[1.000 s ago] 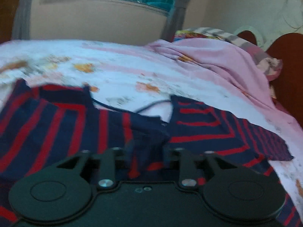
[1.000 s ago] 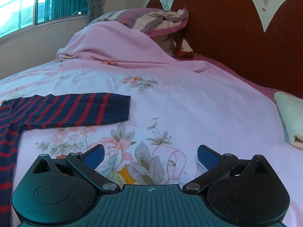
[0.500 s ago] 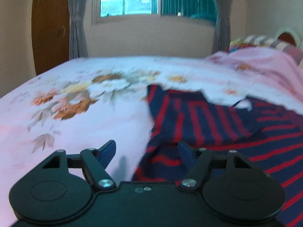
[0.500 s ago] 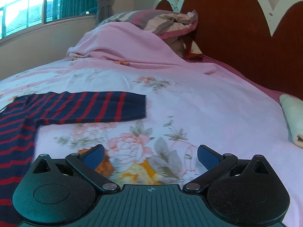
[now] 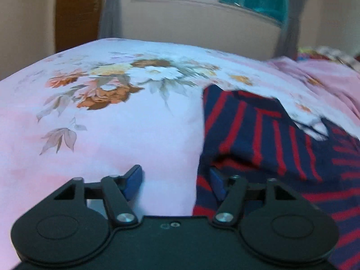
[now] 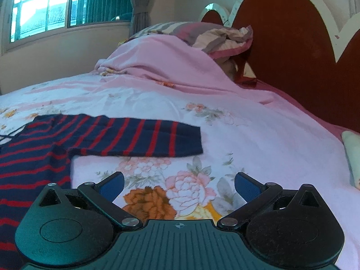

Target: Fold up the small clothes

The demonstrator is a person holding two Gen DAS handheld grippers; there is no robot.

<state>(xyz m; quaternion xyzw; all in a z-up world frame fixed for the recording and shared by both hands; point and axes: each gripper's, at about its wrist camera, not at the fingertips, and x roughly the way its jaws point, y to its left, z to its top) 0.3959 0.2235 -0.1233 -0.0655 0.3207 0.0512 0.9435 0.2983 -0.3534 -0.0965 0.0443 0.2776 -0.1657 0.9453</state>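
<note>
On floral bedsheet [image 6: 258, 135], navy-red striped shirt [image 6: 33, 157] lies flat at 9 o'clock in right view, one sleeve [image 6: 139, 138] spread toward 12. Left sleeve looks folded in already; right sleeve likely next. Right gripper [image 6: 178, 185] wide open, empty, needs to reach the cuff. Left gripper [image 5: 175, 181] open, empty, shirt edge beside its right pad at 3 o'clock.

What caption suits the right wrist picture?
Open tongs hover above a floral bedsheet, beside the striped shirt's outstretched sleeve.
</note>
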